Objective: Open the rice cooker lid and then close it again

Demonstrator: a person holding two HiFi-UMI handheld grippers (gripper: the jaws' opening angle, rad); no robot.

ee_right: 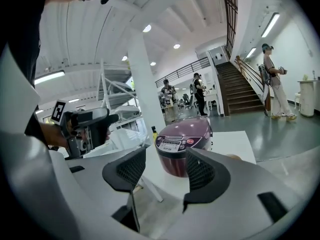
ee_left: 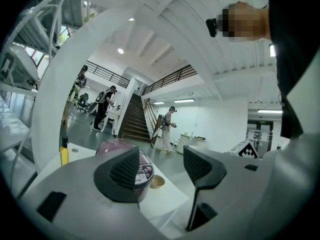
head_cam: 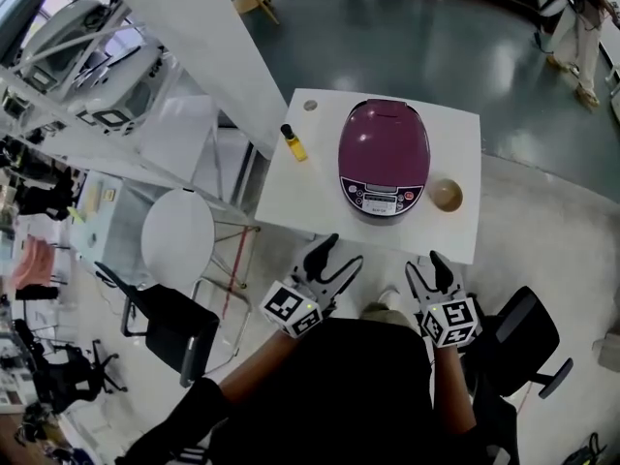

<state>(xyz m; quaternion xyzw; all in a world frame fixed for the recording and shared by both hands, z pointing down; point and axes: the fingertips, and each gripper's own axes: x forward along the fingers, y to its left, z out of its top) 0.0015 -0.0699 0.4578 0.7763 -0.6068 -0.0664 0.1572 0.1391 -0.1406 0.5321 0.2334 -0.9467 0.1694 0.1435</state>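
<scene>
Person wears a black top (head_cam: 349,390) with black sleeves (head_cam: 218,400). The left gripper (head_cam: 341,252) and right gripper (head_cam: 426,263) have pale grey bodies and black jaws faced with ribbed pads (ee_right: 131,169). Each carries a white cube (head_cam: 291,309) bearing black square markers.

Head camera sits high over the person, facing steeply down, table (head_cam: 291,197) at 12 o'clock. Camera on the left gripper (ee_left: 160,168) rides low, just off the table's near edge, facing level across it, rice cooker (ee_left: 114,146) at 11 o'clock. Camera on the right gripper (ee_right: 162,170) sits likewise, cooker near at 12 o'clock; all three views share cooker and tabletop.
</scene>
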